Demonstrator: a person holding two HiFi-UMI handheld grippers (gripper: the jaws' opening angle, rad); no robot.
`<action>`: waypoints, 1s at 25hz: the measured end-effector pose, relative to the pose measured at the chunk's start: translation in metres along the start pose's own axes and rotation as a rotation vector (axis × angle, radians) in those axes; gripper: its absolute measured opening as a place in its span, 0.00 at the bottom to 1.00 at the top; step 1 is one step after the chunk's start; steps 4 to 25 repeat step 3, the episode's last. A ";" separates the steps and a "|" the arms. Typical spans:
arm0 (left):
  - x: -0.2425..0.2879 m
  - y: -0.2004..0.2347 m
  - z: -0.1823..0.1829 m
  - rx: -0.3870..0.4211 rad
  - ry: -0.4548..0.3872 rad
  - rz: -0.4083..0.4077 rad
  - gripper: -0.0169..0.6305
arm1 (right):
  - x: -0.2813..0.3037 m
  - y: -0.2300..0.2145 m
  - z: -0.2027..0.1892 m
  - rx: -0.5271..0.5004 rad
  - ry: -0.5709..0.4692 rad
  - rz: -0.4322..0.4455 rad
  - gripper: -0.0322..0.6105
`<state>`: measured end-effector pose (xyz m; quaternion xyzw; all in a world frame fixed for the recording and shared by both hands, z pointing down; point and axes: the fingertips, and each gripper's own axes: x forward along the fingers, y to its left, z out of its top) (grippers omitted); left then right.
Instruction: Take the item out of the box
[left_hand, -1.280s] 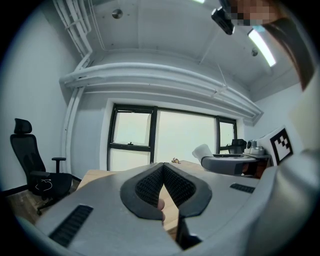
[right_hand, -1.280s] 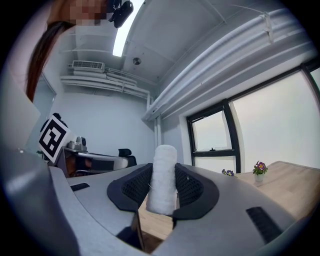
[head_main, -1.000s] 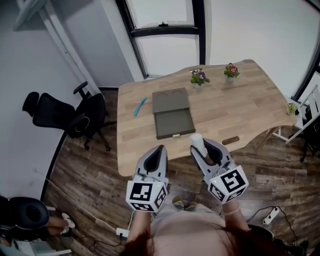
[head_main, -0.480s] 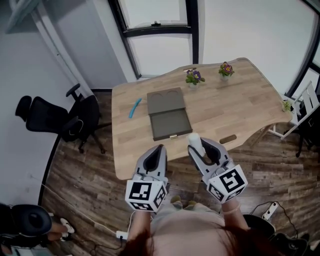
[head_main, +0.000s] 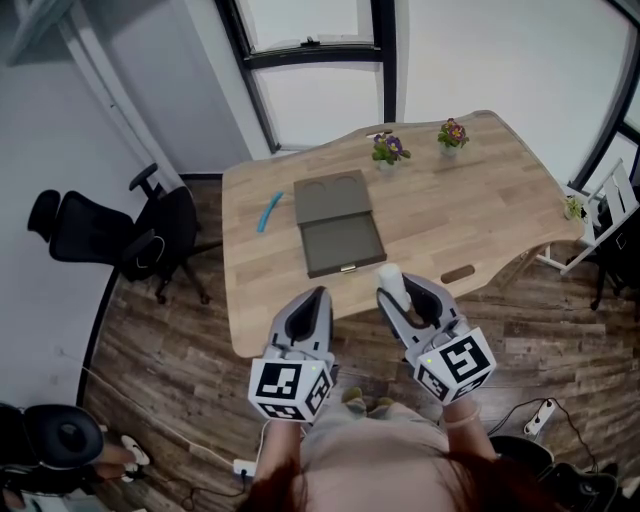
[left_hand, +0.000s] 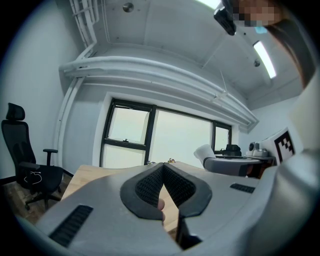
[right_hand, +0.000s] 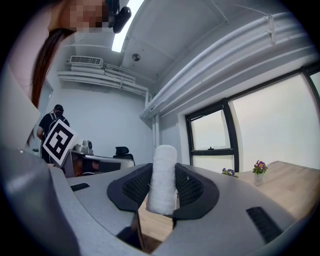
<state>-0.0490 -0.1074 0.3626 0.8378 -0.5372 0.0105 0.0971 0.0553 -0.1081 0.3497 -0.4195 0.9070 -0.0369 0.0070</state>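
1 item is out of the box: I have the white roll (right_hand: 162, 181) clamped upright between the pads of the right gripper (head_main: 402, 294). The jaws are spread wide around its thickness, with roughly its lower half in the pads and its top standing proud. I hold this gripper level over the near edge of the table (head_main: 500, 215), which I judge suits the load: the roll stands on end and is unlikely to slide out of the pads. The box (head_main: 340, 228) lies open near the table's middle, well apart from the roll, its lid folded flat behind the tray. The tray looks empty and the lid shows 2 round recesses. The left gripper (left_hand: 163, 169) is closed tip to tip with nothing in it, parked beside the right one since it has no part in the hold. A blue object (head_main: 268, 213) lies left of the box, and 2 flower pots (head_main: 390, 152) stand at the far edge. I judge the extraction done; setting the roll down is the step left.
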 end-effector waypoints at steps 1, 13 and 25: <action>0.000 0.001 0.000 -0.001 0.000 0.000 0.03 | 0.001 0.001 0.000 0.001 0.001 0.000 0.26; -0.001 0.003 0.000 -0.004 0.000 0.000 0.03 | 0.002 0.002 -0.001 0.002 0.003 0.000 0.26; -0.001 0.003 0.000 -0.004 0.000 0.000 0.03 | 0.002 0.002 -0.001 0.002 0.003 0.000 0.26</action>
